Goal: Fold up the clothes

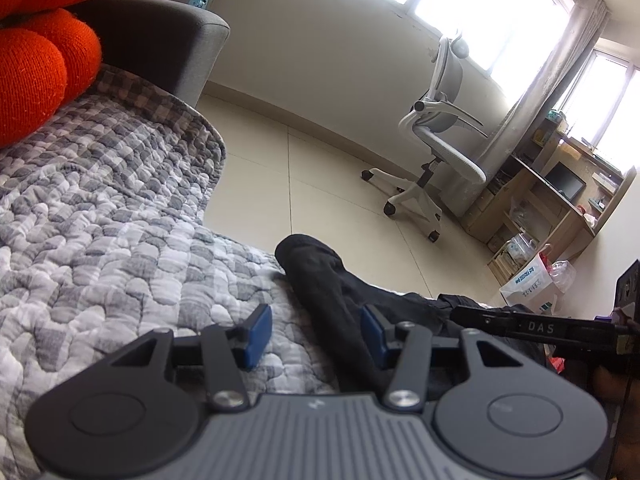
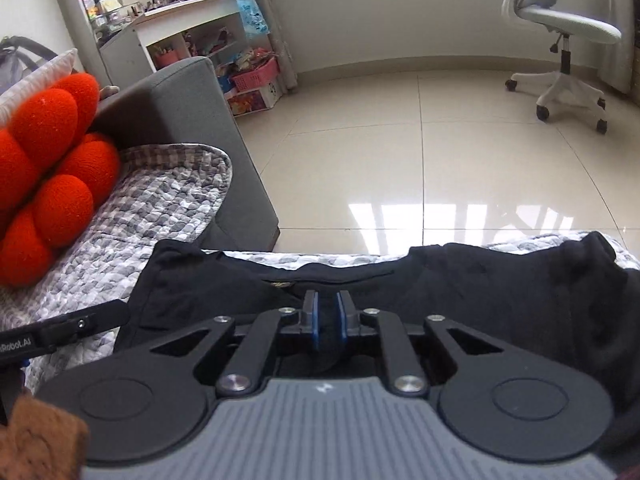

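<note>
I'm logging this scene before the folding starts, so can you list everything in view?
black garment: one, black, spread on the quilt near its floor-side edge
quilt: one, grey-white check, covering the sofa seat
knot cushion: one, orange-red, on the quilt by the armrest
sofa armrest: one, dark grey, behind the cushion
office chair: one, white-grey, on the tiled floor
desk shelves: one, wooden, under the window
white shelf unit: one, against the wall
left gripper: open, beside the garment's end
right gripper: nearly shut, over the garment
</note>
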`<action>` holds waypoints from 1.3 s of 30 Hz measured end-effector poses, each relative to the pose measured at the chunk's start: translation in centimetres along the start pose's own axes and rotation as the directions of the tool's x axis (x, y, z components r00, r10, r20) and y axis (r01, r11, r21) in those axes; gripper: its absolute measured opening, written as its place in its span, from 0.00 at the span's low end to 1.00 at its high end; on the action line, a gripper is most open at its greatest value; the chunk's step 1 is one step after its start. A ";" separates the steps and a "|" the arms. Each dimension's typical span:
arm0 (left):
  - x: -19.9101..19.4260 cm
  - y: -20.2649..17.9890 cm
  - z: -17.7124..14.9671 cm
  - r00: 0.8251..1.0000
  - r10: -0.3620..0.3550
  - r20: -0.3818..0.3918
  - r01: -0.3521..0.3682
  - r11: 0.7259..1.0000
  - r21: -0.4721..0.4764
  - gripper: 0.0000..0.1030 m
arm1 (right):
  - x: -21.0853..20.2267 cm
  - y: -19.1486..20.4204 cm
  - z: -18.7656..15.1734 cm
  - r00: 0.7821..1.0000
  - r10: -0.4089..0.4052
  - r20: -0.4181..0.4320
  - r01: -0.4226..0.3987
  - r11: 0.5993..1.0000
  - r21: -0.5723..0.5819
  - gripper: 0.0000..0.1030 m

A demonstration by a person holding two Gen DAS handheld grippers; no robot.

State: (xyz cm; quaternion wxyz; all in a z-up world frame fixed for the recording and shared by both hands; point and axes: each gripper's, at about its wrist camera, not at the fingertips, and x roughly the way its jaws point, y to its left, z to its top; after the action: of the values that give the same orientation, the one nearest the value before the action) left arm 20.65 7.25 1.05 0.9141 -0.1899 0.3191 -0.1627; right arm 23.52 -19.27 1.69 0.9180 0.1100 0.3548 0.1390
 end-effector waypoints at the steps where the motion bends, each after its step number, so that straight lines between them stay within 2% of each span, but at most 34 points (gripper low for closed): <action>1: 0.0 -0.1 0.0 1.000 0.000 -0.001 0.000 1.000 0.004 0.48 | -0.2 0.2 -0.1 1.000 0.013 0.009 -0.013 1.000 -0.004 0.16; 2: 0.0 -0.1 -0.1 1.000 0.000 -0.001 0.000 1.000 0.009 0.48 | -0.3 0.1 -0.1 0.999 0.030 0.016 -0.030 0.999 0.013 0.31; 3: 0.0 -0.3 -0.1 1.000 0.001 -0.003 -0.001 1.000 0.016 0.48 | -0.3 -0.1 -0.1 0.999 0.048 0.013 -0.048 0.998 0.030 0.56; 4: 0.0 -0.4 -0.1 1.000 0.002 -0.005 -0.001 1.000 0.022 0.48 | -0.2 -0.1 -0.3 0.998 0.057 0.002 -0.057 0.998 0.022 0.62; 6: 0.0 -0.4 -0.2 1.000 0.004 -0.004 -0.004 1.000 0.030 0.48 | -0.2 0.2 -0.6 0.998 0.055 -0.006 -0.055 0.998 -0.012 0.63; 7: 0.0 -0.5 -0.3 1.000 0.005 -0.002 -0.005 0.999 0.035 0.48 | -0.4 0.5 -0.6 0.999 0.042 0.007 -0.042 0.999 -0.029 0.62; 8: 0.1 -0.5 -0.3 1.000 0.007 -0.001 -0.006 0.999 0.040 0.48 | -0.6 0.7 -0.7 0.999 0.029 0.020 -0.028 0.999 -0.046 0.45; 9: 0.1 -0.5 -0.3 1.000 0.007 -0.001 -0.007 0.999 0.043 0.48 | -0.8 0.9 -0.7 0.999 0.017 0.033 -0.015 0.998 -0.063 0.06; 10: 0.0 -0.5 -0.3 1.000 0.006 0.000 -0.006 0.999 0.042 0.48 | -1.0 1.1 -0.8 0.999 0.005 0.047 -0.001 0.997 -0.080 0.01; 14: 0.0 -0.1 -0.2 1.000 -0.008 0.003 0.008 1.000 0.022 0.48 | -1.8 2.0 -1.0 0.994 -0.041 0.103 0.056 0.988 -0.144 0.01; 17: 0.0 0.3 -0.2 1.000 -0.017 0.003 0.017 1.000 0.002 0.48 | -3.2 1.7 -0.7 0.984 -0.069 0.167 0.090 0.988 -0.123 0.01; 21: 0.1 0.0 -0.2 1.000 -0.004 0.001 0.004 1.000 0.017 0.49 | -2.6 0.5 -1.0 0.976 -0.151 0.154 0.166 0.982 -0.087 0.01; 24: 0.2 -0.3 -0.2 1.000 0.010 -0.002 -0.010 1.000 0.028 0.49 | -1.7 -0.1 -1.4 0.975 -0.184 0.121 0.192 0.980 -0.059 0.01; 27: 0.4 -0.4 0.1 1.000 0.018 -0.008 -0.018 0.999 0.029 0.49 | -1.5 -0.4 -1.5 0.962 -0.242 0.128 0.248 0.968 -0.028 0.01; 29: 0.7 -0.5 0.6 1.000 0.016 -0.010 -0.016 1.000 0.021 0.50 | -1.8 -0.5 -1.6 0.971 -0.193 0.143 0.199 0.980 -0.024 0.01; 31: 1.1 -0.7 1.1 1.000 0.003 -0.007 -0.003 1.000 0.007 0.51 | -1.7 -0.2 -1.7 0.984 -0.129 0.120 0.134 0.990 -0.039 0.03; 33: 1.8 -1.0 1.4 1.000 -0.027 -0.010 0.027 0.999 -0.021 0.52 | -1.7 0.1 -1.8 0.989 -0.099 0.112 0.105 0.993 -0.047 0.14; 34: 2.2 -1.4 1.4 0.999 -0.030 -0.014 0.030 0.999 -0.020 0.52 | -1.7 0.1 -1.9 0.989 -0.096 0.111 0.101 0.994 -0.042 0.14; 36: 3.1 -2.7 1.4 1.000 -0.004 -0.023 0.005 0.999 0.033 0.52 | -2.0 -0.4 -1.9 0.989 -0.094 0.112 0.096 0.995 -0.011 0.14; 39: 4.6 -4.6 1.0 0.996 0.080 -0.036 -0.074 0.986 0.151 0.51 | -2.4 -1.1 -1.7 0.990 -0.090 0.111 0.087 0.996 0.033 0.14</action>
State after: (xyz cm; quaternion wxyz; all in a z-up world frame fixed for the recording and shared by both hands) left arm 23.87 1.55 1.43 0.9245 -0.1050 0.3322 -0.1547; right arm 20.86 -20.88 1.59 0.9401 0.1148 0.3091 0.0866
